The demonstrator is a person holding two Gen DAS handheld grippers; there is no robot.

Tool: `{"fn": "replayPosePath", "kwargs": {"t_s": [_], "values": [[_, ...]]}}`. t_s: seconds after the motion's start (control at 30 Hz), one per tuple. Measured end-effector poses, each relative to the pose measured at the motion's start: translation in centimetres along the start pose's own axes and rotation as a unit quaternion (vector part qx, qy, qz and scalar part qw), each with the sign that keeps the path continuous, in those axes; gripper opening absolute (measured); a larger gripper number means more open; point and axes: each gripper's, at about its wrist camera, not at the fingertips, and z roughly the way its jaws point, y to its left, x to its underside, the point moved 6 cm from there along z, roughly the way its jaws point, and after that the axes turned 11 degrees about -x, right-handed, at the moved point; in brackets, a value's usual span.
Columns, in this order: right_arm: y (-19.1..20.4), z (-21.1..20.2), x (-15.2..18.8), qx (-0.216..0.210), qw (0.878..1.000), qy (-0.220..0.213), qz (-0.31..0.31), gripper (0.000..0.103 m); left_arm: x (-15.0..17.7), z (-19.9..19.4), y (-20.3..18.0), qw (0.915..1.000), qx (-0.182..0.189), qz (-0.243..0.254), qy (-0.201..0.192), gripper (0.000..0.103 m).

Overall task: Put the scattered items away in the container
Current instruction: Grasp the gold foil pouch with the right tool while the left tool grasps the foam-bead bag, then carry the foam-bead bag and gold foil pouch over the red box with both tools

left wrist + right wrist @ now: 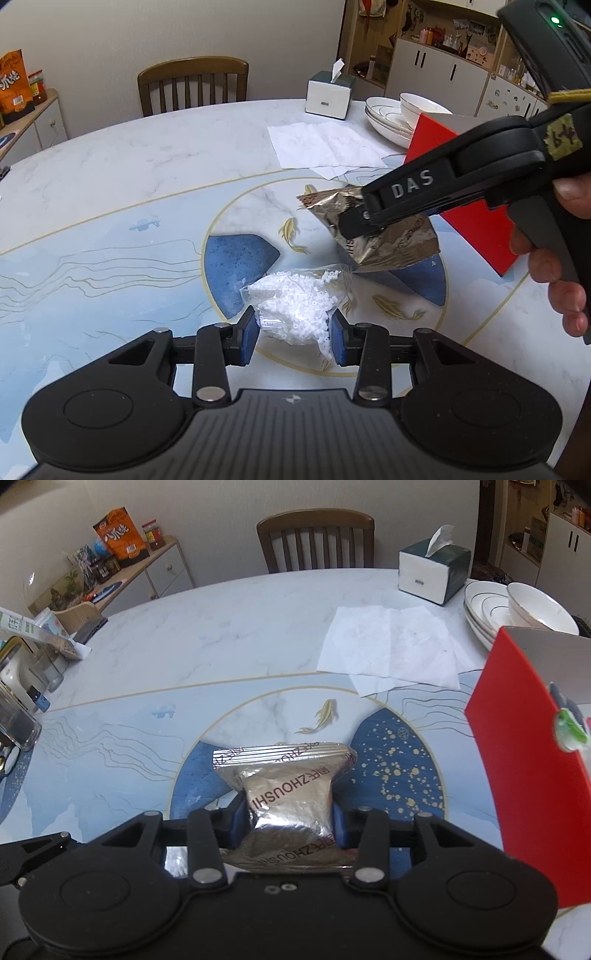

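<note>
Marble table [129, 177] | left jaws grip bead bag [295, 306] | right: foil packet [288, 794]

1 foil packet [291, 794], 1 bead bag [295, 302], 1 red box [524, 775], 2 grippers.

Pretty clearly someone's home dining room: round marble-look table [192, 635] with painted gold koi, brown slatted wooden chair [316, 541], stacked white porcelain bowls [517, 609], green-and-white tissue box [432, 570], and a white sideboard [159, 572] with an orange snack bag [120, 533].
</note>
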Motion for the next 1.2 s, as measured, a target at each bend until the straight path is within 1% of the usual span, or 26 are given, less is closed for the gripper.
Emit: {"fn": "replayPosePath", "kwargs": {"t_s": [0.33, 0.57, 0.9, 1.2], "values": [[0.3, -3.0, 0.5, -0.004, 1.000, -0.019, -0.010, 0.043, -0.7, -1.8, -0.5, 0.9999, 0.001, -0.003, -0.015, 0.038], [-0.6, -5.4, 1.0, -0.007, 1.000, -0.025, -0.008, 0.043, -1.6, -2.7, -1.7, 0.9997, 0.010, -0.005, -0.023, 0.038], [-3.8, -9.6, 1.7, 0.001, 0.999, -0.045, 0.004, 0.043, -3.7, -3.9, -4.6, 0.9988, 0.030, 0.001, -0.039, 0.038], [-8.4, -13.7, 2.0, 0.022, 0.997, -0.069, 0.017, 0.043, -6.5, -4.6, -8.4, 0.9970, 0.049, 0.015, -0.059, 0.038]]}}
